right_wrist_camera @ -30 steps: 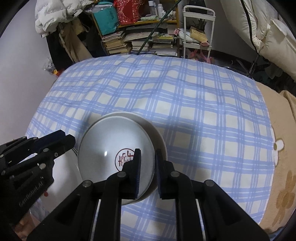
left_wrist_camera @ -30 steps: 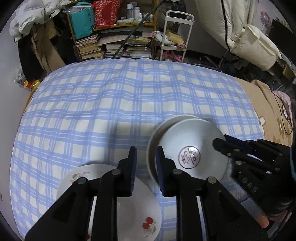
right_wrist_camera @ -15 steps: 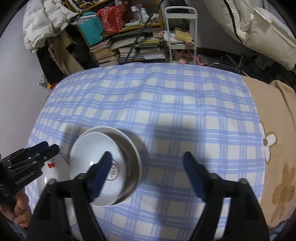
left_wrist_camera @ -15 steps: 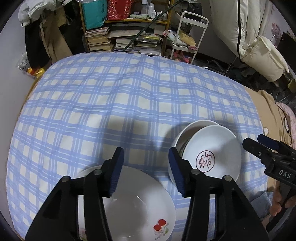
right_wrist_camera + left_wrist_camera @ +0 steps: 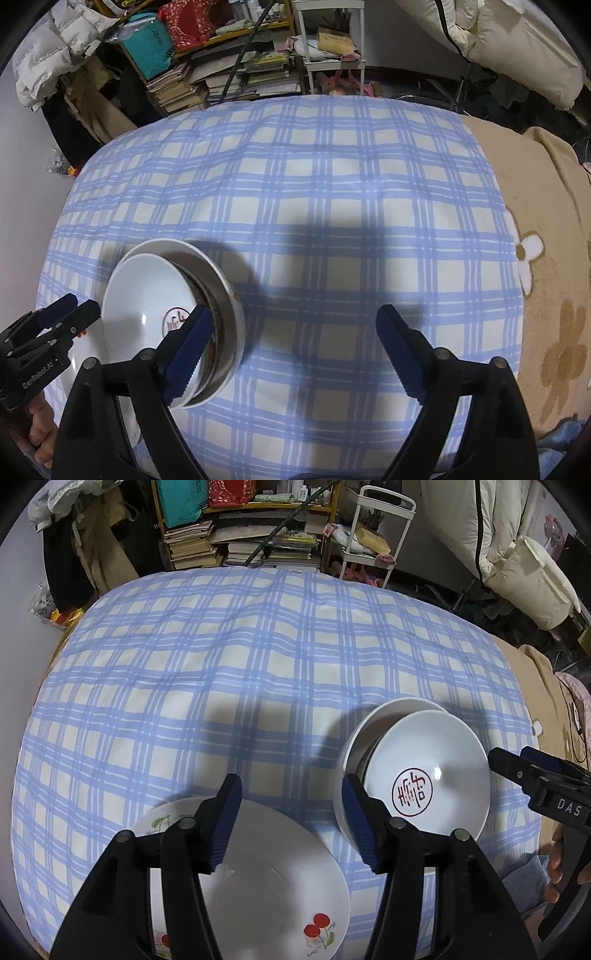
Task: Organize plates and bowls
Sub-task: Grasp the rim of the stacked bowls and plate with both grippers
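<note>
Left wrist | stamped bowl (image 5: 428, 771) nested tilted in outer bowl (image 5: 373, 723)

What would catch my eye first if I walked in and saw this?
Probably the blue checked bedspread filling most of the view, used as a work surface. On its near side a white bowl with a red seal mark sits tilted inside a second bowl, beside a cherry-patterned plate. Behind the bed, a cluttered bookshelf crowds the wall.
</note>
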Tool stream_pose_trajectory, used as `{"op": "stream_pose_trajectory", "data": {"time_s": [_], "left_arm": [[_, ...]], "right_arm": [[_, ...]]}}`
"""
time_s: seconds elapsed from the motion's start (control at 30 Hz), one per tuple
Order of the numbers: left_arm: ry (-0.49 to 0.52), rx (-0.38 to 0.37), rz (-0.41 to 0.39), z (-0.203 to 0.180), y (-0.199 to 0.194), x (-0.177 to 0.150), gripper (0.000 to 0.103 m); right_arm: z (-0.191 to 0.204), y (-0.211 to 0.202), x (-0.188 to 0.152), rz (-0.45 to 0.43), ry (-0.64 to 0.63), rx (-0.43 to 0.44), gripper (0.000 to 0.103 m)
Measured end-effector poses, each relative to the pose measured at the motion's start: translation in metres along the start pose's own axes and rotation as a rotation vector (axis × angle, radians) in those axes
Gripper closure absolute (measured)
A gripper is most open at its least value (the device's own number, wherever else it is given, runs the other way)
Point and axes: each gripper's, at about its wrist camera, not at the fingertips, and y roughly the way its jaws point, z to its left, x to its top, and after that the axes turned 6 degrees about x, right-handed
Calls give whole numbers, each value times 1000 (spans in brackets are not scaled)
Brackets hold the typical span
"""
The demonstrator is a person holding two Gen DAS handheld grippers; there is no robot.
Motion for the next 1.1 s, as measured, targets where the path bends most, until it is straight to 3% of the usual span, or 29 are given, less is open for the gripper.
{"op": "stream_pose_trajectory", "data": {"time_s": [0.33,0.77,1.1], "left_arm": [[-10,-27,12,0,2,1,44],[-16,-55,87,4,10,5,44],[-5,-25,96,-3,14,6,44]], "right_arm": [[0,12,-3,57,2,-13,9],[-7,15,-4,72,57,5,9],[-8,17,-5,82,83,13,9]]}}
